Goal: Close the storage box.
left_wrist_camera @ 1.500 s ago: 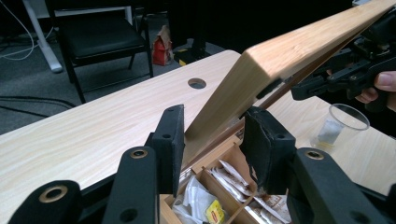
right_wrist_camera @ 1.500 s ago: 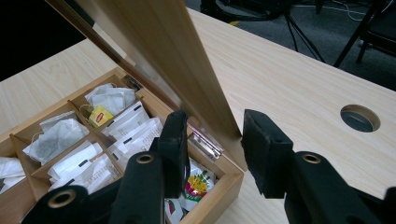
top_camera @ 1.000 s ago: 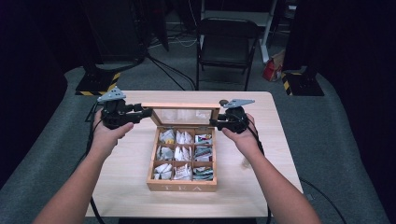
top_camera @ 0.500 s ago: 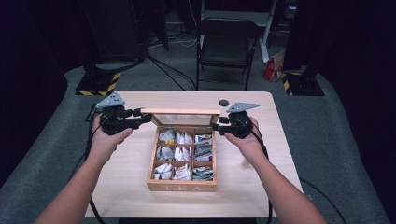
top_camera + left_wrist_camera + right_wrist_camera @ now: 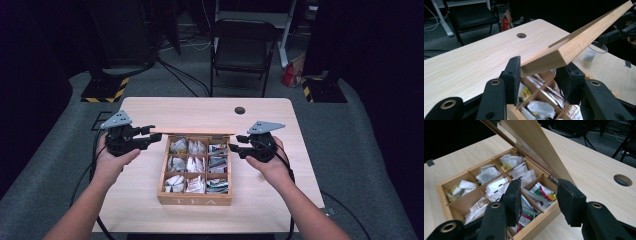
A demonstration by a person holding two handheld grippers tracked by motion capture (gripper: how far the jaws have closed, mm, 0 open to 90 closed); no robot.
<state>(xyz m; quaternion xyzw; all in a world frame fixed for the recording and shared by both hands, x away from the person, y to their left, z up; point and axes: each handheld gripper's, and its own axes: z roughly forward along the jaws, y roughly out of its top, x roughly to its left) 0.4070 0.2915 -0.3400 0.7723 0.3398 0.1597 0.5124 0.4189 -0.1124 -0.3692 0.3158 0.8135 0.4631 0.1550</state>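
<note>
**Tea box lid up, claws letting go**

Near edge, 6 o'clock: both forearms come in low, wrists level. The left hand [image 5: 112, 160] and right hand [image 5: 270, 162] wrap their grips from below, grey plates on top.

The tea box [image 5: 195, 201] sits mid-surface, its nine cells of tea bags [image 5: 192, 165] uncovered. The lid [image 5: 195, 133] stands about upright on its hinges at the box's 12 o'clock edge.

The left claw [image 5: 150, 136] is at the box's 10 o'clock, pointing toward 3. Its jaws have just been opening, with the lid's end corner between them. I cannot tell whether the pads press on it.

The right claw [image 5: 234, 149] is at the box's 2 o'clock, pointing toward 9. Its jaws have just been opening and stand about half spread with nothing between them, the lid just beyond.

To do it well, I'd tip the lid slightly past upright so the hinges carry it. Then free the corner slowly and pull each claw straight out toward 9 and 3 without nudging the box.

Beyond is bare surface [image 5: 200, 112], with a chair [image 5: 242, 50] at far 12 o'clock.
</note>
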